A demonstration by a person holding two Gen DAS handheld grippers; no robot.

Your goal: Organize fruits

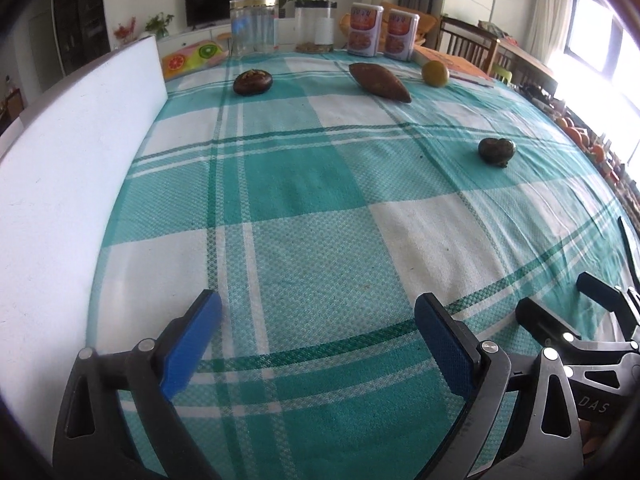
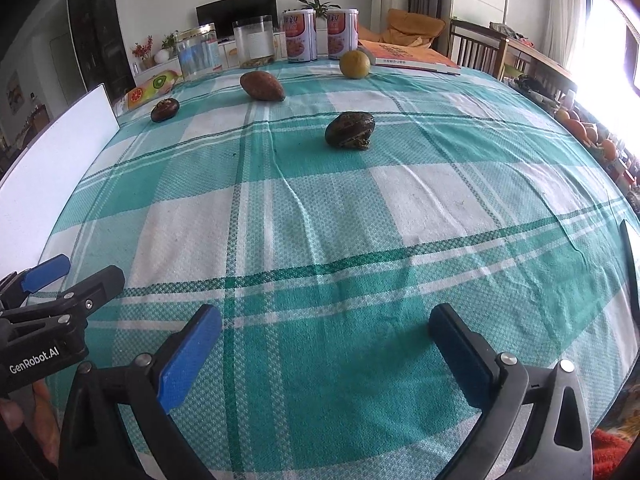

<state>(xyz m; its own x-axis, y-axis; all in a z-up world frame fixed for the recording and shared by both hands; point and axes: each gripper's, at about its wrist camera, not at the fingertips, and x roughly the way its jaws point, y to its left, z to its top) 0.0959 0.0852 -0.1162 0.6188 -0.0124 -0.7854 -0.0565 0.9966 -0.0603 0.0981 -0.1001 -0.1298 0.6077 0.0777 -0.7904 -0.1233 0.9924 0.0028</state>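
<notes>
A white board (image 1: 76, 152) stands along the left edge of the desk (image 1: 320, 216), which is covered by a teal-and-white checked cloth. The left tongs (image 1: 318, 344) hover low over the near part of the cloth, jaws spread wide with nothing between the blue pads.

Far back on the left lies a dark round fruit (image 1: 253, 82) with a rough top. To its right a long reddish-brown sweet potato (image 1: 379, 81) lies at a slant, and just right of that sits a yellow-green citrus fruit (image 1: 435, 73), close to an orange book (image 1: 456, 65). Nearer and further right, well apart from the others, rests a dark mottled fruit (image 1: 496, 151).

Behind the fruits stand a clear jar with a gold rim (image 1: 253, 26), a second clear jar (image 1: 316, 24) and two printed tins (image 1: 382, 32).

The right tongs (image 2: 324, 354) sit just beside the left ones, also held wide apart and holding nothing, pointing toward the dark mottled fruit.
</notes>
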